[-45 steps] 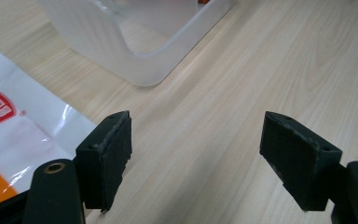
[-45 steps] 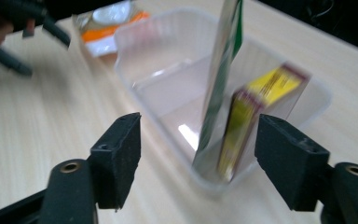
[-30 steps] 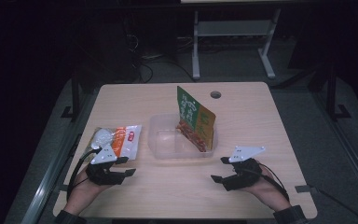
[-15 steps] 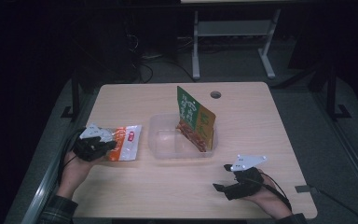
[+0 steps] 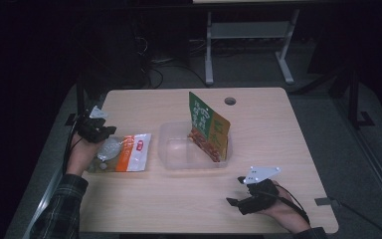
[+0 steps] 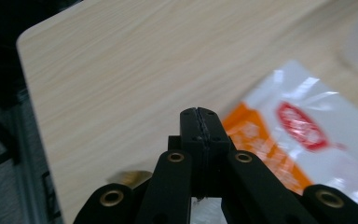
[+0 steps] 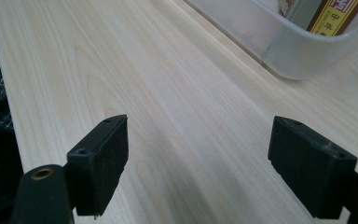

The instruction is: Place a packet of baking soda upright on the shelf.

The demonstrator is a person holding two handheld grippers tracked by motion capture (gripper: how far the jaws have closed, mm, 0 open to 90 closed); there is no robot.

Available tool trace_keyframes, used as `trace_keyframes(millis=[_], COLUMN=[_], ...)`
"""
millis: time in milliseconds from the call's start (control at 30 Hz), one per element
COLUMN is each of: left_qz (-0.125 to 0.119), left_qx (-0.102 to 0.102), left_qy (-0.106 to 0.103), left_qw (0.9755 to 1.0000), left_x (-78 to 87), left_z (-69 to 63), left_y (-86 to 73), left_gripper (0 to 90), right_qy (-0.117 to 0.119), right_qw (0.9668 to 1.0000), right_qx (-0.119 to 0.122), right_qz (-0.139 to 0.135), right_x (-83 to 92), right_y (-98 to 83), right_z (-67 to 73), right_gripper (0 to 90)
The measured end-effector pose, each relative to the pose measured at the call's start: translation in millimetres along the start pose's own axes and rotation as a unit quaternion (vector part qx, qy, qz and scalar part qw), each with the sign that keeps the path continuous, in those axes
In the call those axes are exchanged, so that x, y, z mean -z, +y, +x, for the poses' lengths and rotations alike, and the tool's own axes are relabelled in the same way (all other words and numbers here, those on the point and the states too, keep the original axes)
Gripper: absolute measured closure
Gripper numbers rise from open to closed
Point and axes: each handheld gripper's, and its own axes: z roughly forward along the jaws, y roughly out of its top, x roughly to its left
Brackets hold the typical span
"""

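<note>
An orange-and-white snack bag [image 5: 127, 153] lies flat on the left of the wooden table [image 5: 278, 129]; in the left gripper view the bag [image 6: 303, 140] lies beyond the jaws, to their right. My left gripper [image 5: 104, 132] hovers at the bag's far left corner, and in its own view it [image 6: 200, 114] is shut, pads together with nothing seen between them. A clear plastic tub [image 5: 179, 149] at mid-table holds a green and yellow packet [image 5: 206, 127] standing upright. Near the front right, my right gripper [image 5: 234, 190] is open over bare wood [image 7: 198, 158]; its jaws have just widened slightly.
The tub's corner [image 7: 303, 51] lies ahead and to the right of the right jaws. A round cable hole [image 5: 230, 101] sits near the far edge. The table's left edge [image 6: 28, 107] runs close to the left gripper. A metal frame [image 5: 248, 35] stands on the floor beyond.
My left hand has moved from the bag's near side up along the left to its far corner, and its jaws have shut. The right hand has stayed nearly in place.
</note>
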Motion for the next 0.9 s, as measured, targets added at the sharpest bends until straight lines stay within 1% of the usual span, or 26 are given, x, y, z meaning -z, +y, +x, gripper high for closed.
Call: trace_keyframes(millis=[33,67,100,200,267,367,400,467,533,633,667,767,800,867,900], left_qz=[0.005,0.004,0.005,0.029,0.039,0.039,0.043,0.038,0.042,0.046,0.048,0.046,0.048,0.05,0.055], left_qx=[-0.002,0.002,0.007,0.012,0.018,0.02,0.02,0.027,0.032,0.037,0.035,0.046,0.045,0.054,0.052], left_qy=[0.011,0.013,0.01,0.013,0.01,0.005,0.004,-0.002,-0.006,-0.005,-0.005,-0.007,-0.007,-0.007,-0.005], left_qw=[0.9999,0.9999,0.9999,0.9994,0.999,0.999,0.9989,0.9989,0.9986,0.9982,0.9982,0.9978,0.9978,0.9973,0.9971], left_x=[-5.5,-8.6,-12.4,-24.7,-29.9,-31.9,-31.9,-30.1,-27.2,-20.3,-18.3,-10.6,-8.0,-4.2,-0.4], left_z=[4.4,7.0,10.7,17.2,20.3,21.7,21.5,22.8,23.4,21.6,21.3,21.1,21.9,21.1,20.9], left_y=[0.6,0.0,-1.3,-8.1,-12.4,-17.1,-18.5,-23.7,-26.6,-32.5,-34.2,-43.6,-46.8,-52.3,-57.1], left_gripper=[89.8,89.8,89.8,89.8,89.8,89.9,89.8,89.9,89.9,89.9,89.9,89.9,89.9,89.9,89.9], right_qy=[-0.002,-0.002,-0.002,-0.002,-0.002,-0.003,-0.003,-0.004,-0.005,-0.007,-0.007,-0.008,-0.008,-0.008,-0.008], right_qw=[1.0,1.0,1.0,1.0,1.0,1.0,1.0,1.0,1.0,1.0,1.0,1.0,1.0,1.0,1.0], right_qx=[0.001,0.001,0.001,0.0,-0.001,-0.001,-0.001,-0.001,-0.002,-0.001,-0.001,0.0,0.0,0.001,0.001], right_qz=[0.0,-0.001,-0.002,0.0,0.0,0.0,0.0,0.0,0.0,0.001,0.0,0.001,0.001,0.001,0.001], right_x=[0.1,0.4,0.5,0.8,0.8,0.9,0.9,0.7,0.8,0.9,0.9,1.0,0.9,0.8,0.8], right_y=[-0.1,-0.3,-0.4,-1.3,-1.7,-1.8,-1.8,-1.9,-1.7,-1.5,-1.5,-1.3,-1.2,-1.2,-1.2], right_z=[0.0,-0.3,-0.6,-1.4,-1.6,-1.6,-1.6,-1.7,-1.2,-0.5,-0.2,0.0,0.0,0.1,0.2], right_gripper=[19.4,19.4,19.4,19.4,19.4,19.4,19.4,19.5,19.8,19.8,19.8,19.9,19.9,19.9,19.9])
